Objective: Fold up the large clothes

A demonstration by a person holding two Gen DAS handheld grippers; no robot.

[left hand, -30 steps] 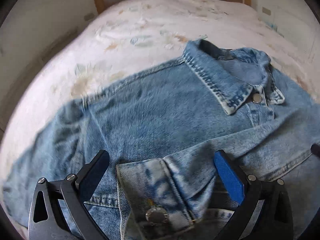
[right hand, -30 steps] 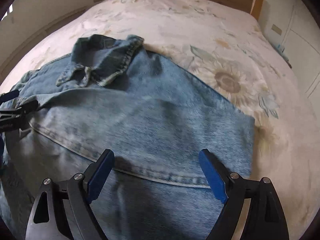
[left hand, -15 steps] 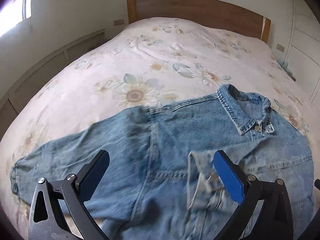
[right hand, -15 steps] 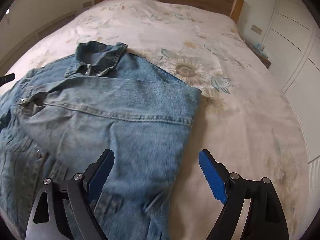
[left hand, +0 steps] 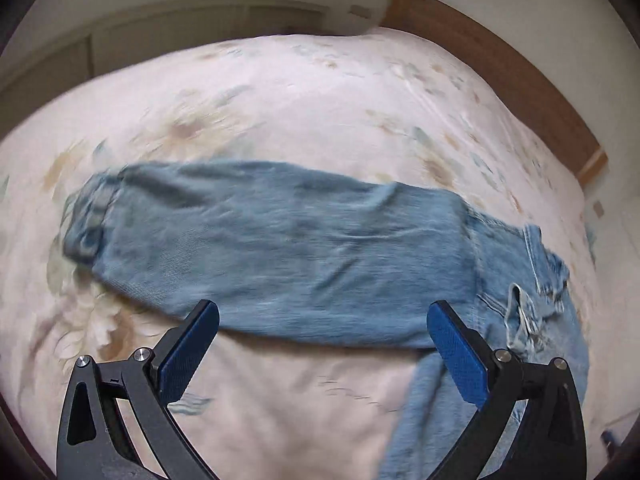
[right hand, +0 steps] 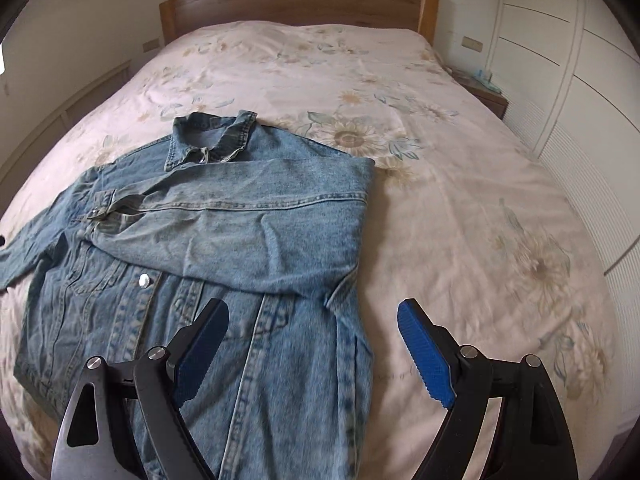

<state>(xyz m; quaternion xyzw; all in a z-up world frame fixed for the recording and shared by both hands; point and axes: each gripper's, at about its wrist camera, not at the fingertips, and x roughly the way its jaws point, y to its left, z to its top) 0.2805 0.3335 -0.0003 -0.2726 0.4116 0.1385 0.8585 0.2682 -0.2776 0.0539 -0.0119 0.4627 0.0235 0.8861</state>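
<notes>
Denim jacket [right hand: 224,216] spread front-up on the floral bedspread [right hand: 460,200], toward its left side in the right wrist view, collar [right hand: 212,136] pointing at the wooden headboard [right hand: 296,0]. One sleeve [right hand: 240,208] folded across the chest, cuff near the opposite shoulder, crossing above a metal button [right hand: 144,280] on the front placket. Other sleeve [left hand: 272,248] stretched out flat over the bedspread — seen blurred in the left wrist view, cuff [left hand: 88,224] at the far left, shoulder seam toward the right.

Right gripper [right hand: 312,344] spread wide, blue pads [right hand: 424,356] gripping nothing, hovering over the jacket's lower right edge and bare bedspread. Left gripper [left hand: 320,348] likewise released — jaws apart, nothing between them, hanging above the outstretched sleeve's lower edge and the sheet below it.

White louvred wardrobe doors [right hand: 580,120] along the right wall, a low bedside table [right hand: 484,92] near the headboard.
</notes>
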